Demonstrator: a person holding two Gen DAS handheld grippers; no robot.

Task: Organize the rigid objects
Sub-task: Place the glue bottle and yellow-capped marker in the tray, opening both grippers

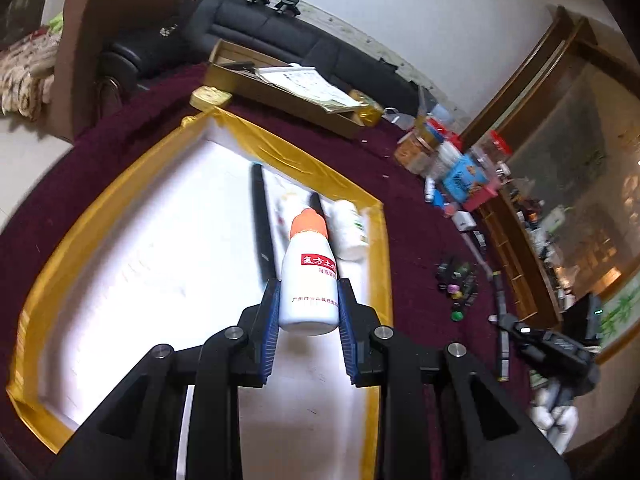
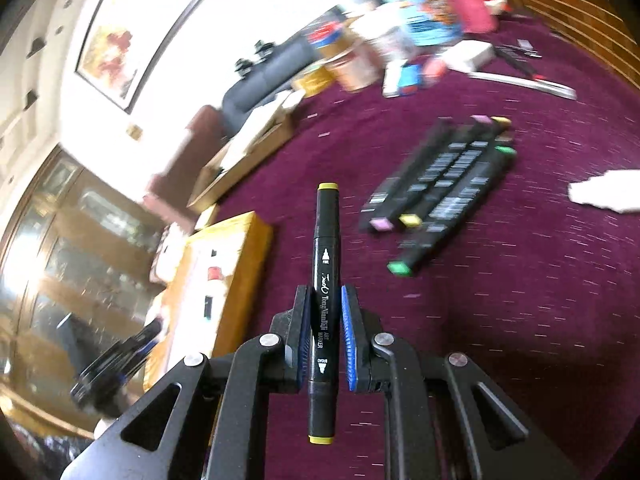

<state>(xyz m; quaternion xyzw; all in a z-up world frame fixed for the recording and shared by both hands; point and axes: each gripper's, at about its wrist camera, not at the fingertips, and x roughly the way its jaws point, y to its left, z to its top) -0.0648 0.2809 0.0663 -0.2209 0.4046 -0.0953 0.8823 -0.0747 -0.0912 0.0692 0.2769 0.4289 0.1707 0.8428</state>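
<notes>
With our left claw (image 1: 308,300) we clamp a white medicine bottle (image 1: 309,280) with an orange cap above the gold-taped tray (image 1: 280,148), its label partly hidden by the pads, while our right claw (image 2: 325,320) pinches a black art marker (image 2: 325,308) over the maroon desk (image 2: 520,320), the loose markers (image 2: 440,184) beyond blurred.
</notes>
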